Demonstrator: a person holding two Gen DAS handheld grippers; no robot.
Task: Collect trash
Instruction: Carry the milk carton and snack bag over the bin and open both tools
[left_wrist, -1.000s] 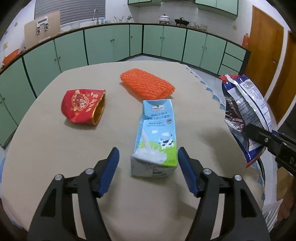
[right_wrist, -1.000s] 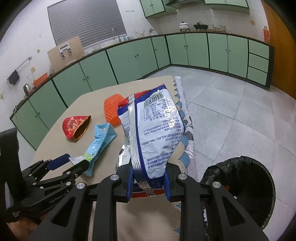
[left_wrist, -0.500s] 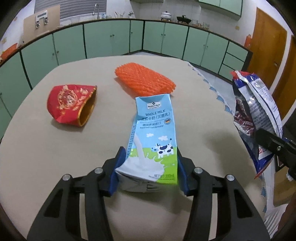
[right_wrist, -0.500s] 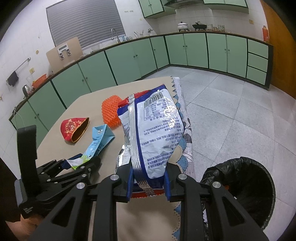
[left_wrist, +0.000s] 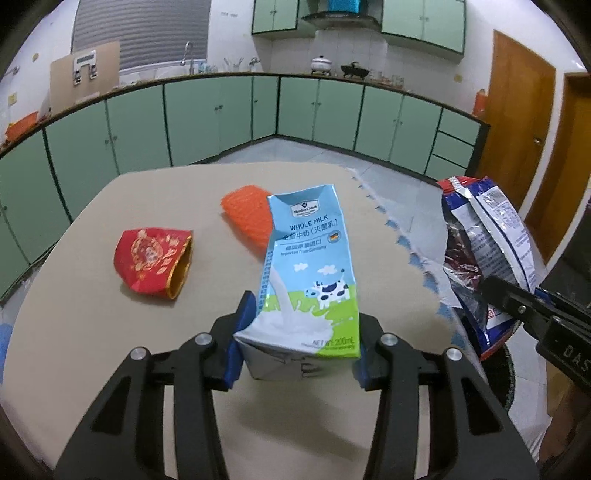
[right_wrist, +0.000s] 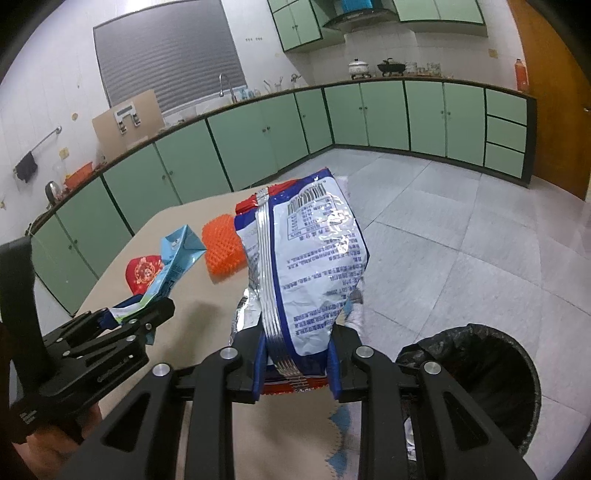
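My left gripper (left_wrist: 297, 345) has its jaws closing on the base of a blue and green milk carton (left_wrist: 310, 273), which is lifted off the table and tilted up. The same carton (right_wrist: 173, 258) shows in the right wrist view, held by the left gripper (right_wrist: 122, 317). My right gripper (right_wrist: 297, 369) is shut on the lower end of a white, blue and red snack bag (right_wrist: 306, 266), held upright past the table's right edge. That bag (left_wrist: 484, 243) appears at the right of the left wrist view.
A red and gold paper cup (left_wrist: 153, 262) lies on its side on the beige table (left_wrist: 92, 332). An orange foam net (left_wrist: 247, 218) lies behind the carton. A black-lined trash bin (right_wrist: 476, 376) stands on the tiled floor to the right. Green cabinets line the walls.
The left gripper's jaws closed from wide apart onto the milk carton, then raised it off the table and tipped it up. The right gripper kept its hold on the snack bag and shifted slightly.
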